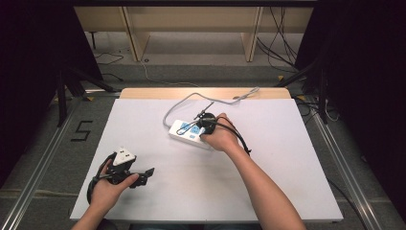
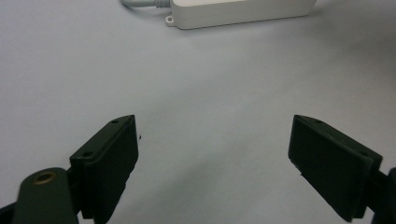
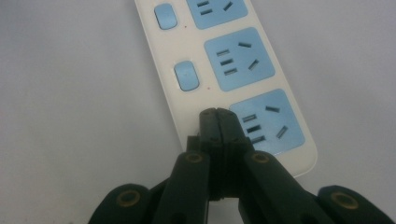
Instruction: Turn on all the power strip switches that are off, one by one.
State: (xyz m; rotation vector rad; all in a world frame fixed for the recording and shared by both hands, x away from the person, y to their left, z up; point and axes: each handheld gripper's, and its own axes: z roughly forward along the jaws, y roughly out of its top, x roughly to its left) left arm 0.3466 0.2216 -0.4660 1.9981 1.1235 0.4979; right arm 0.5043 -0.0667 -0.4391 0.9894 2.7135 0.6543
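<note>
Over the power strip (image 3: pixel 219 70), right hand-held gripper (image 3: pixel 217 112) angled down — jaws together; left hand-held gripper (image 2: pixel 212 154) low, jaws apart

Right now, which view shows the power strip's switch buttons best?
The right gripper view: the power strip lies close, its blue buttons sharp beside the sockets. The high view shows the whole strip small; the left gripper view shows its side wall.

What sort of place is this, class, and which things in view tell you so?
Probably a lab or recording workspace: a white-covered table on bare flooring, loose cables trailing behind it, and a handheld right gripper over a power strip.
</note>
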